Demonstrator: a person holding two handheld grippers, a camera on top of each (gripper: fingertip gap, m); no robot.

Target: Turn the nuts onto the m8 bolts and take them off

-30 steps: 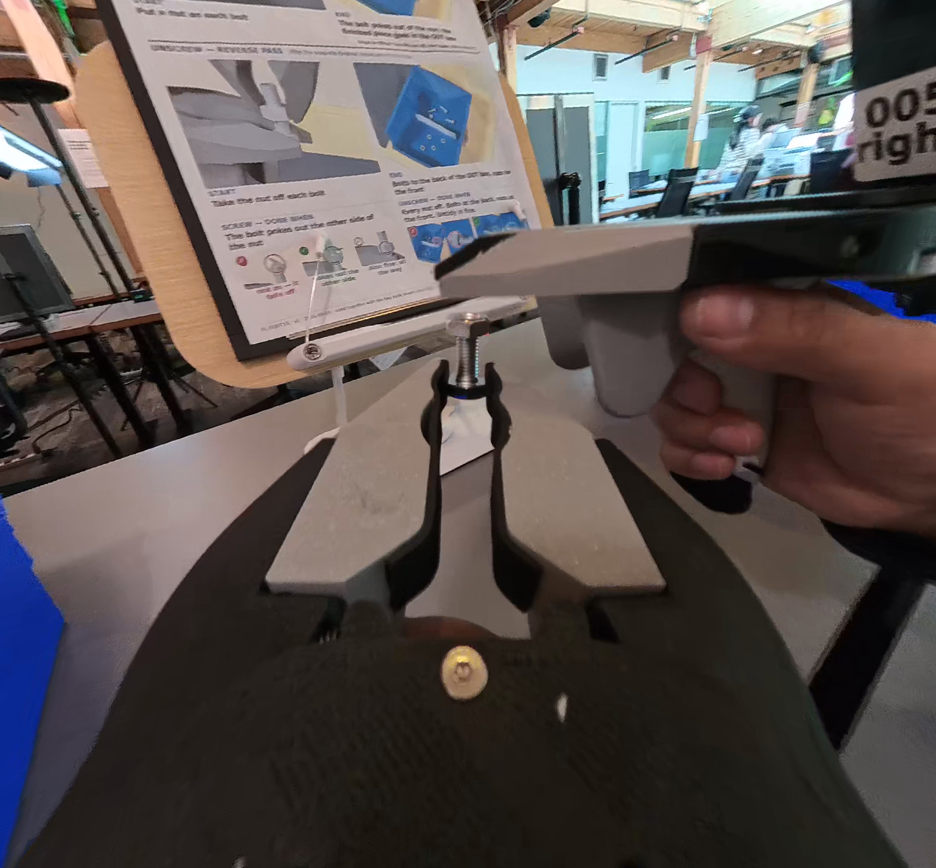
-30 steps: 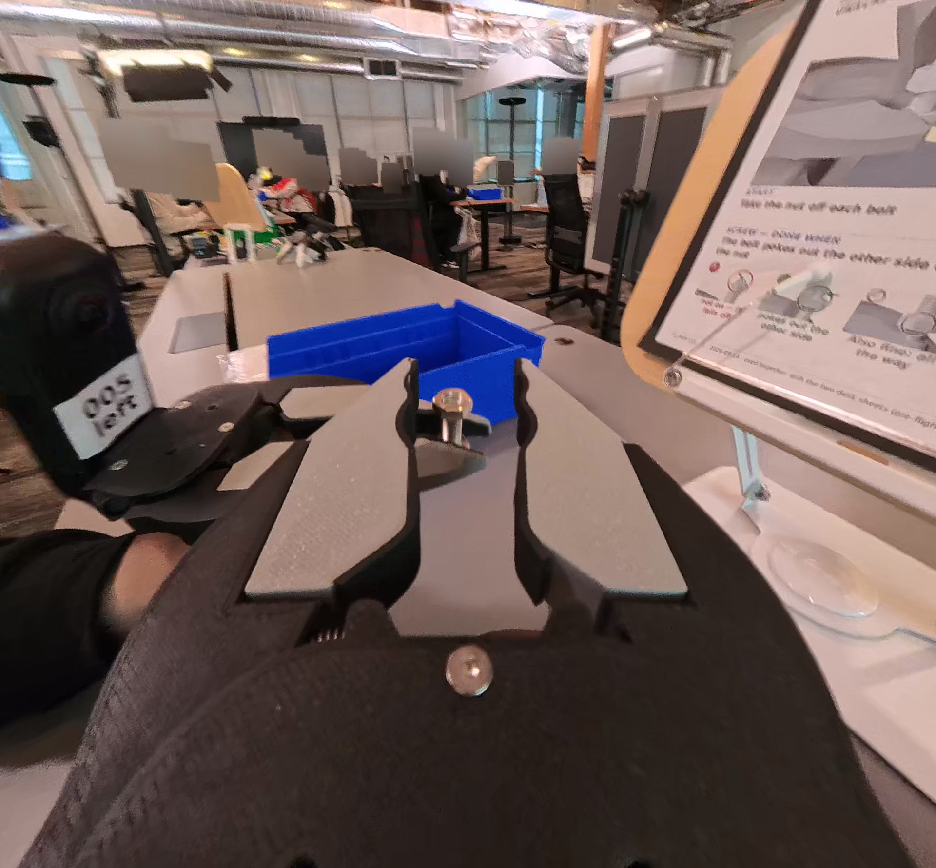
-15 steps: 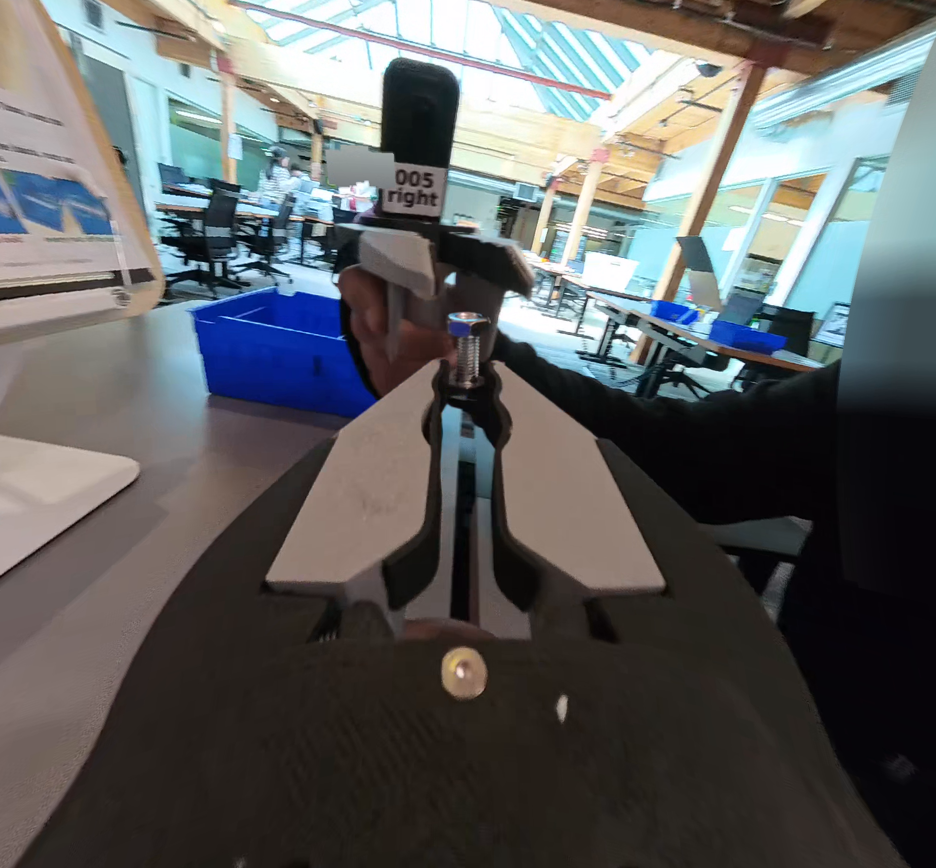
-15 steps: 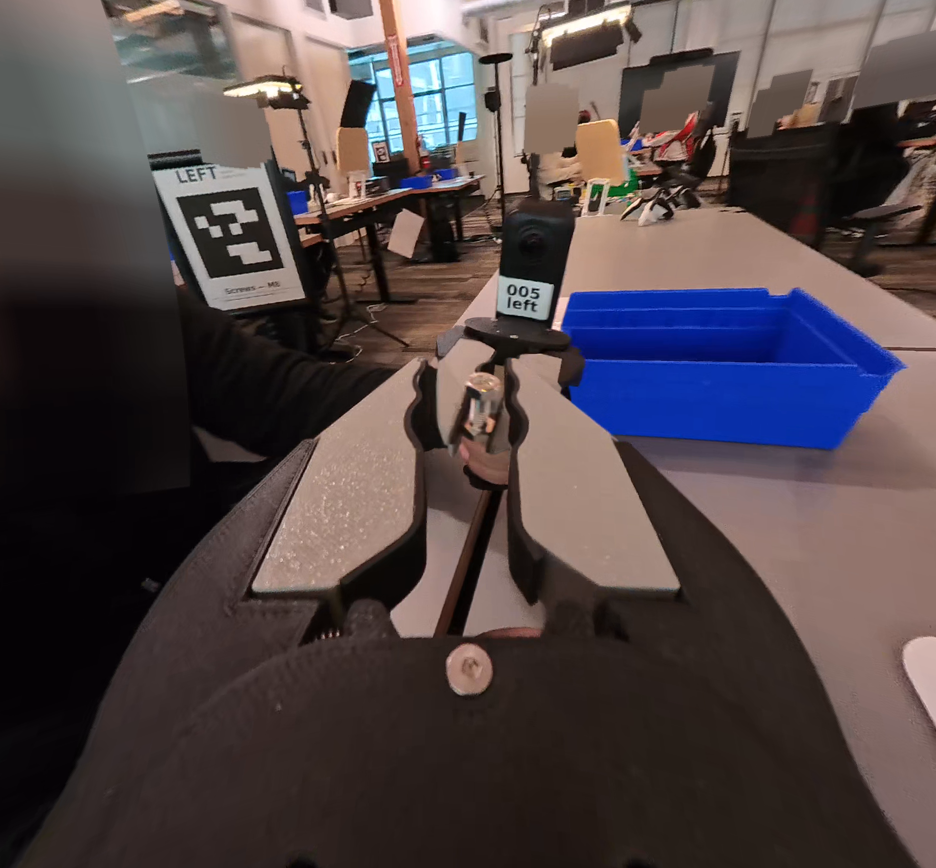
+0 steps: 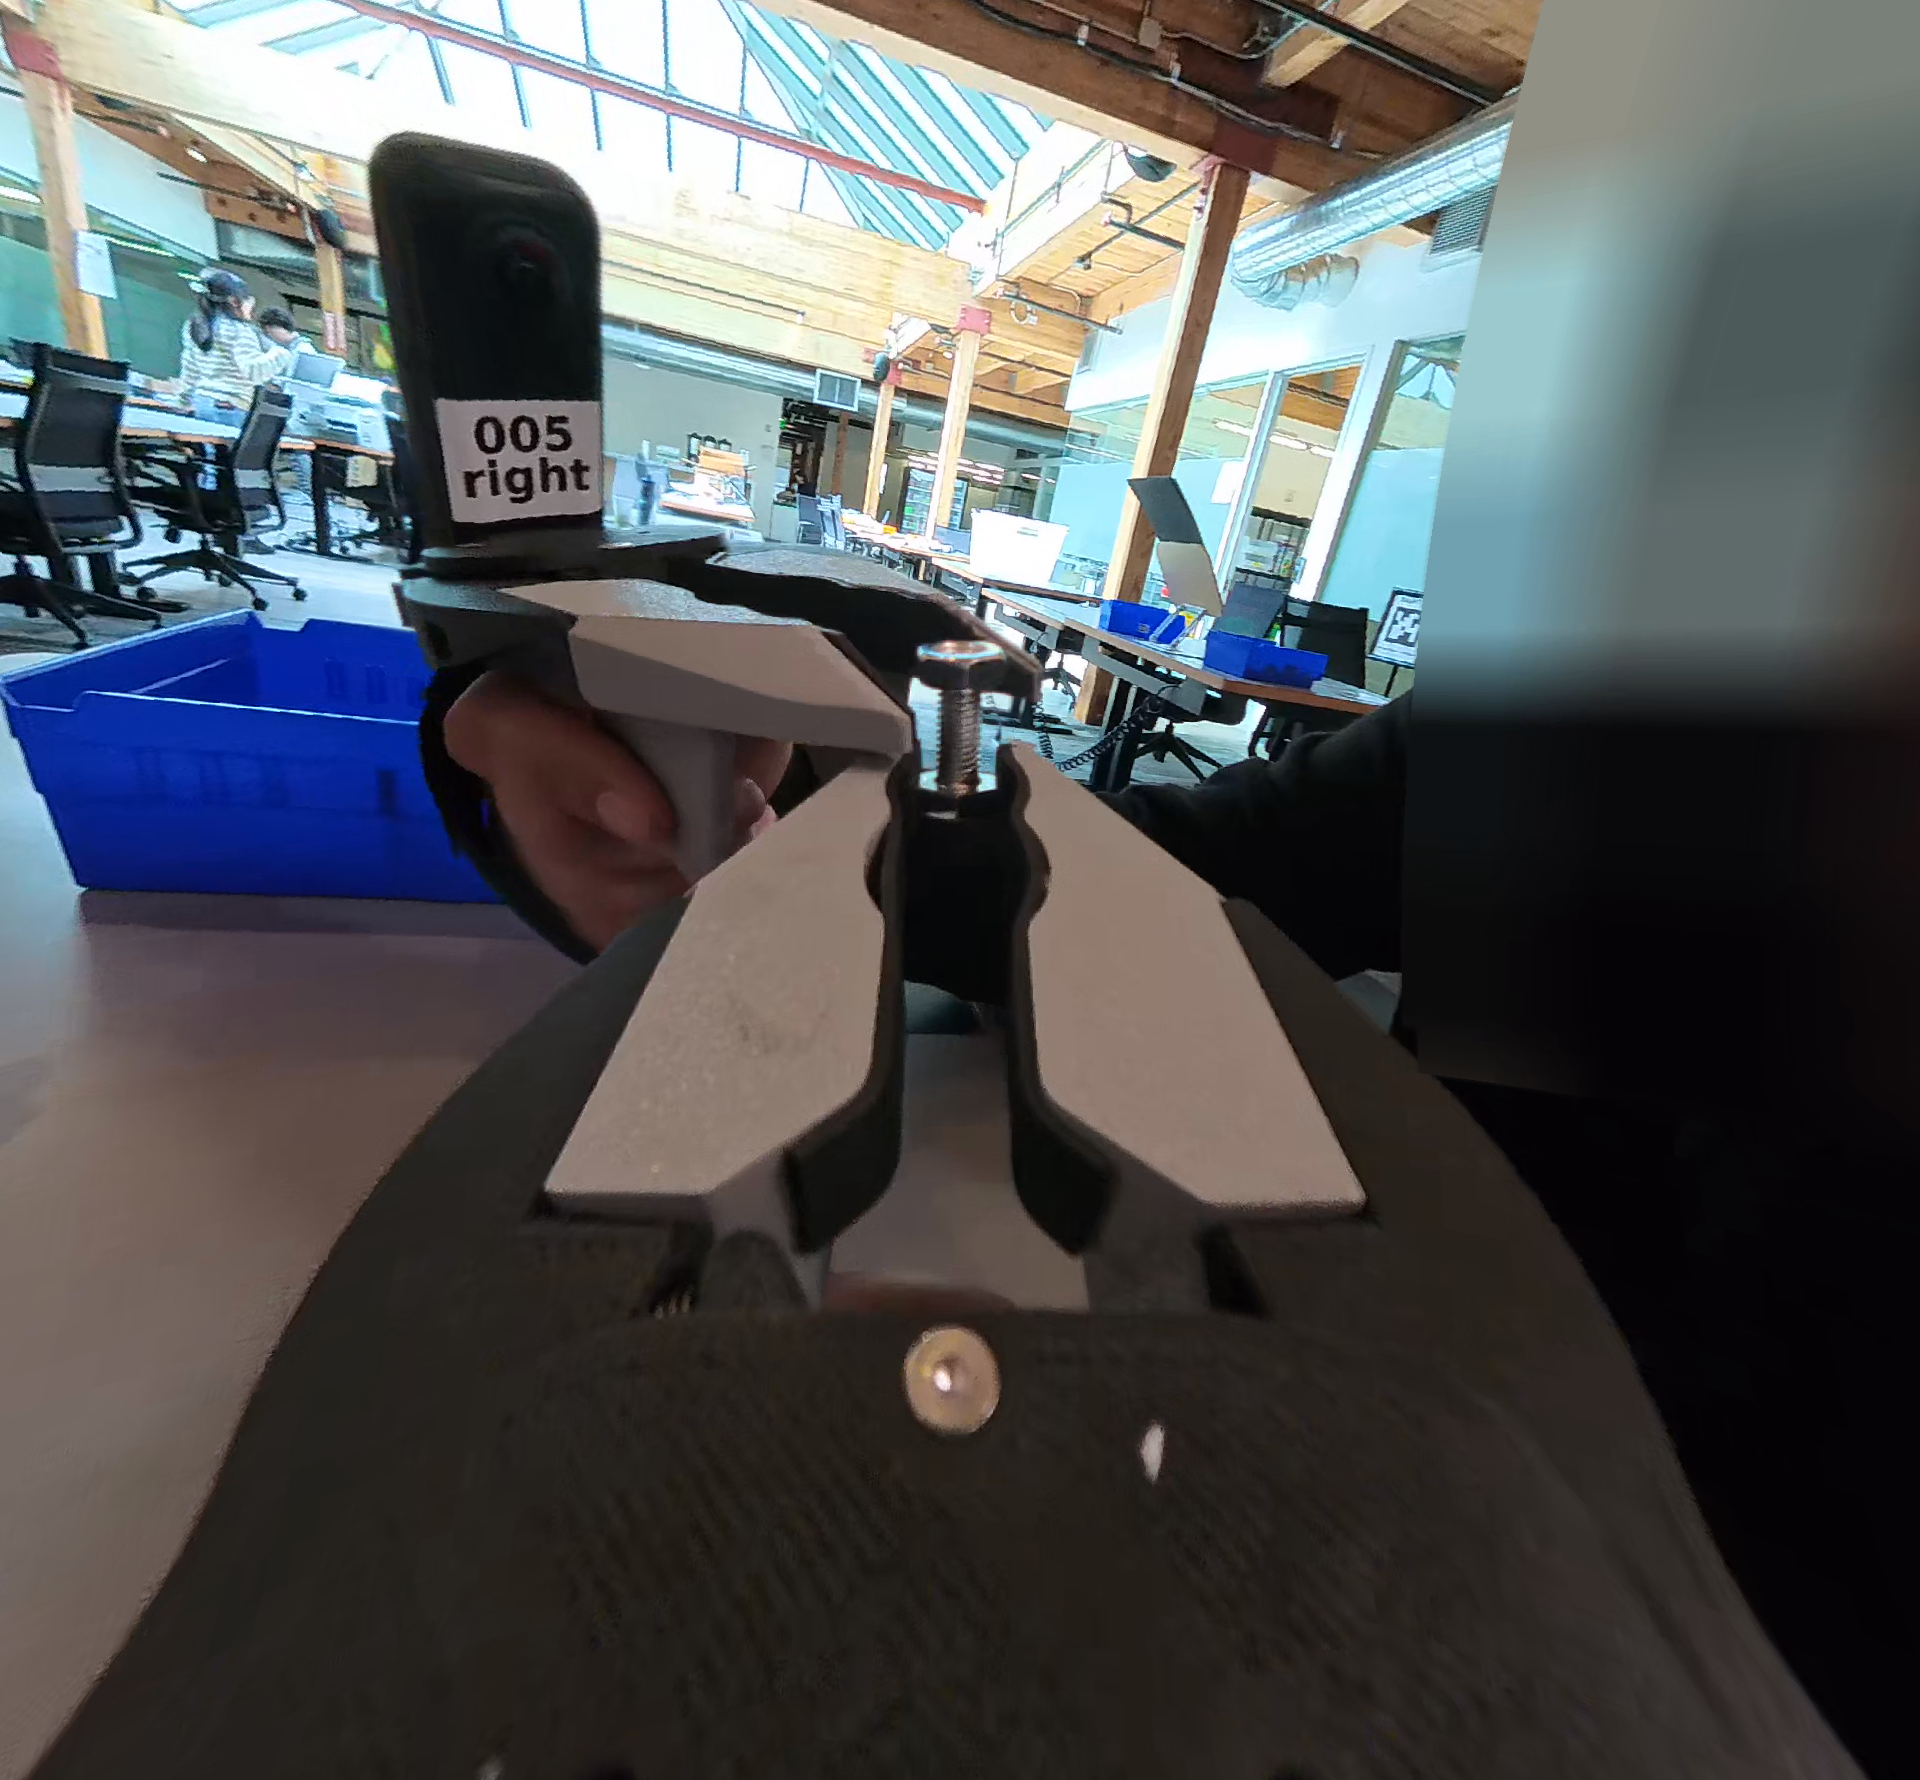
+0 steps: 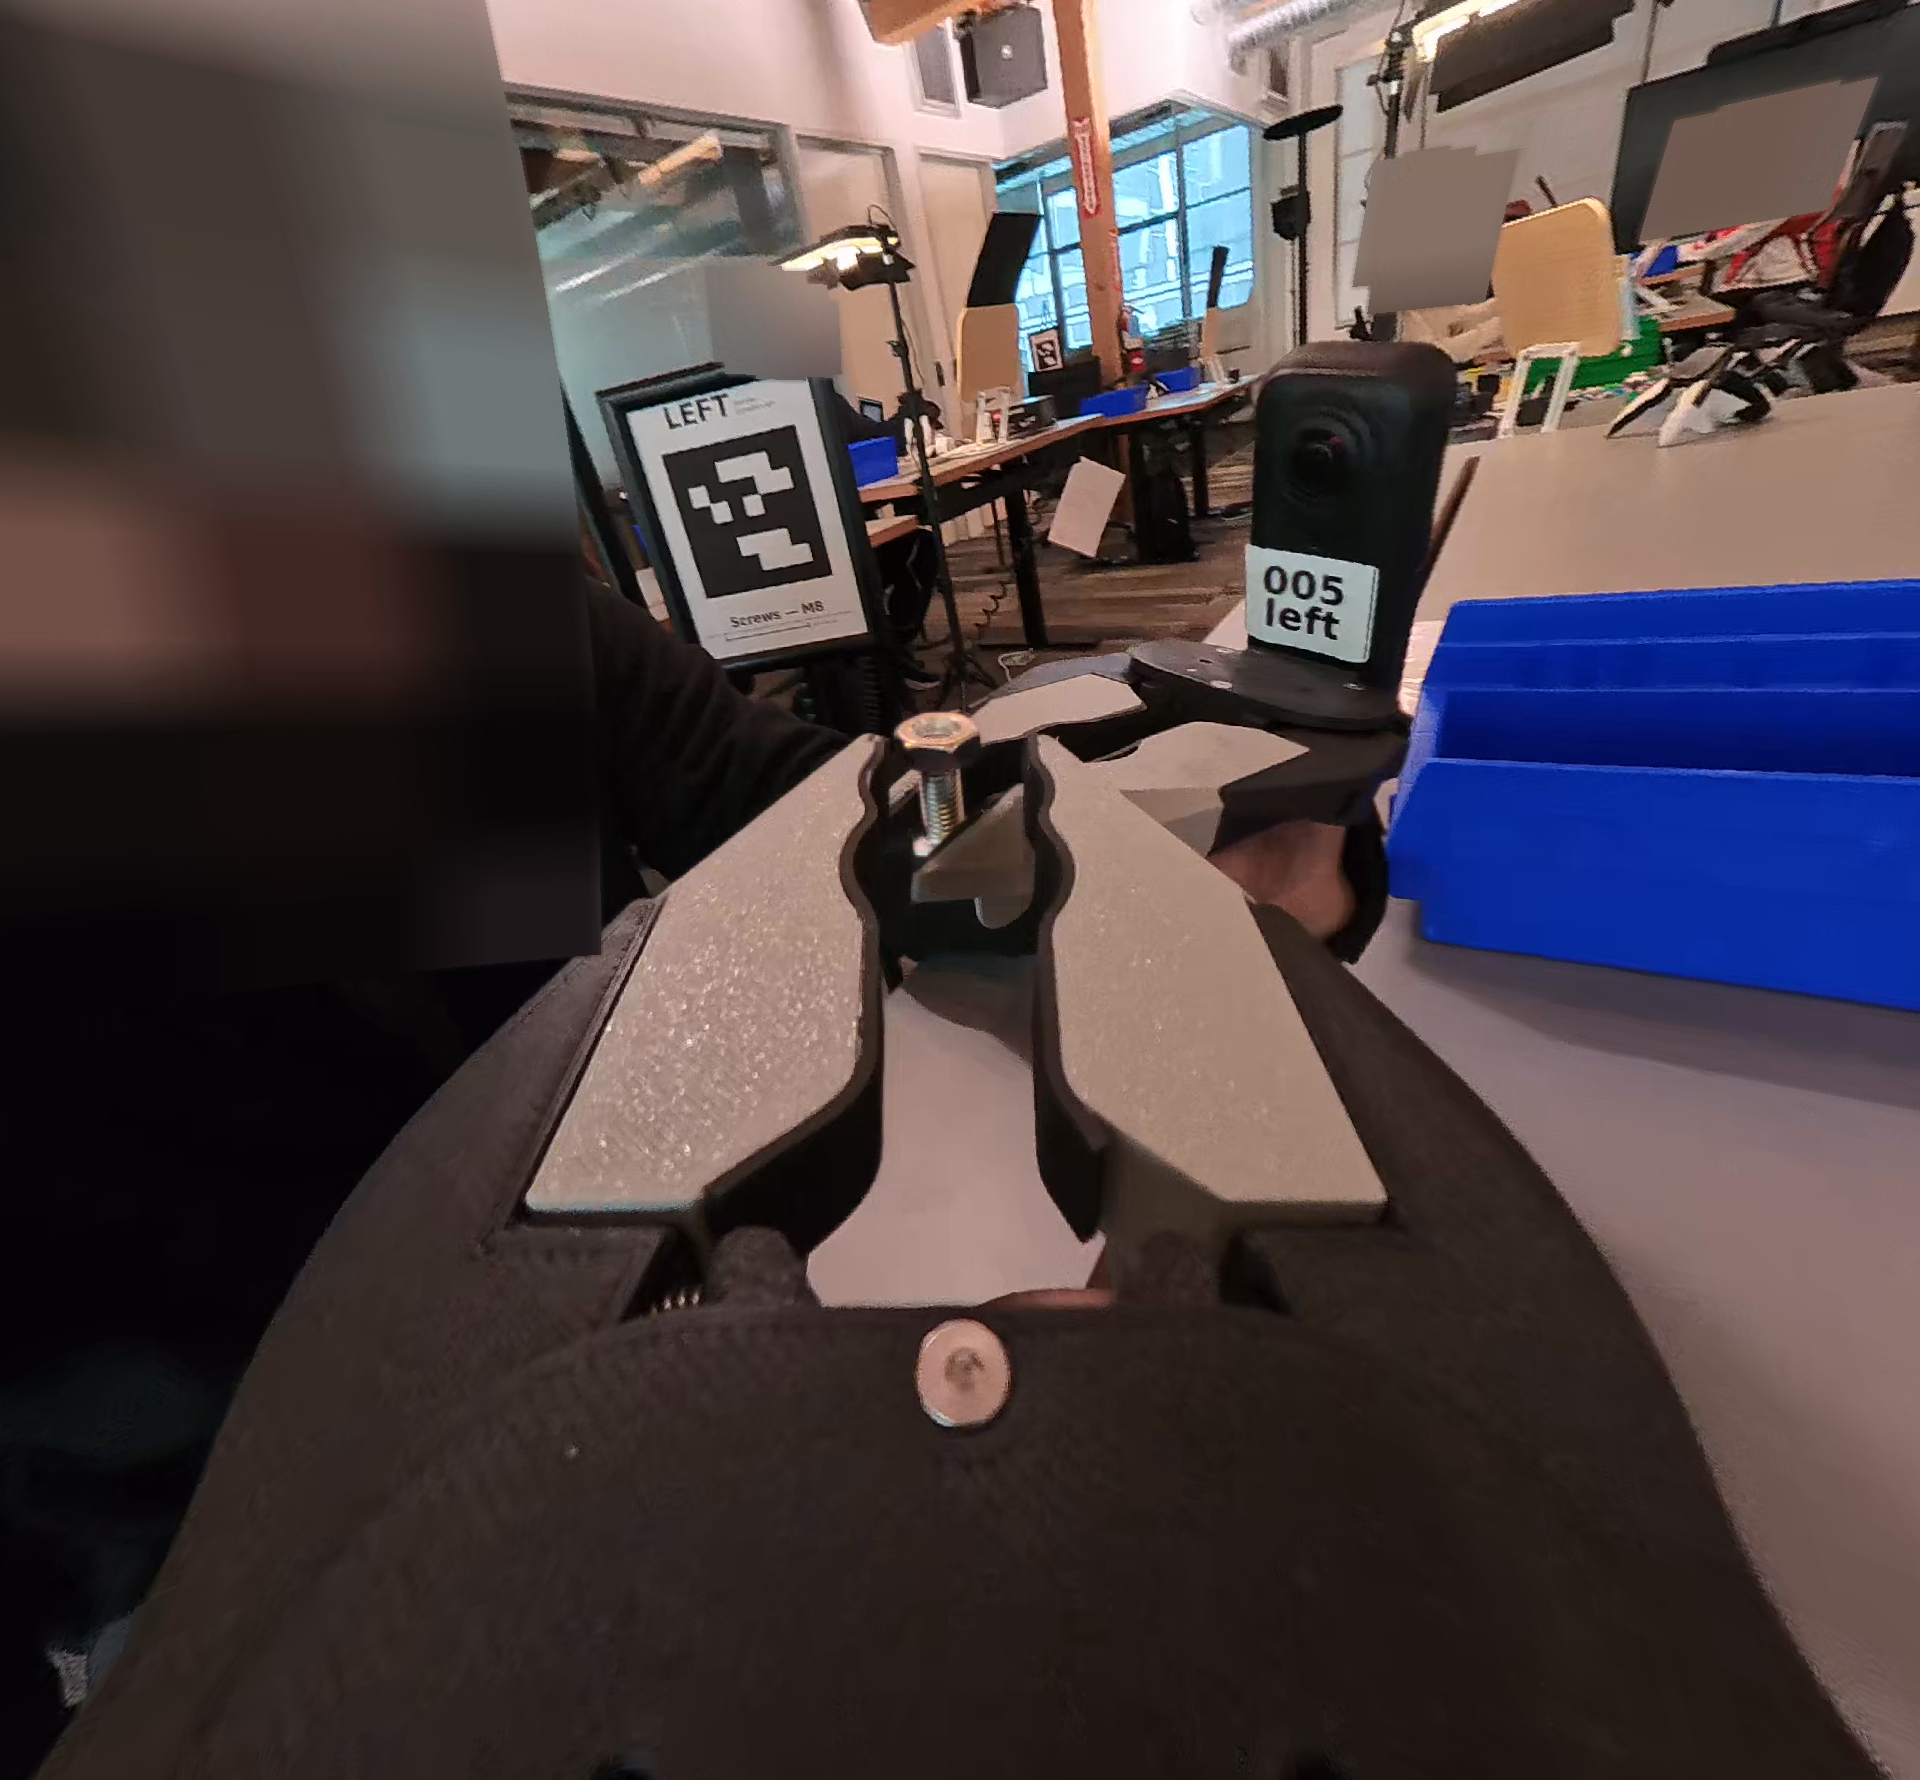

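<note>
Two handheld grippers meet at one silver hex-head bolt [image 5: 954,722], upright above the grey table [image 6: 1621,1128]. Left gripper [image 5: 956,800] is clamped on its lower end; right gripper [image 6: 951,831], jaws parted, flanks the shank. Any nut is hidden. Misaligned closing could tilt the bolt. Half a second earlier, the right gripper stood farther off.
</note>
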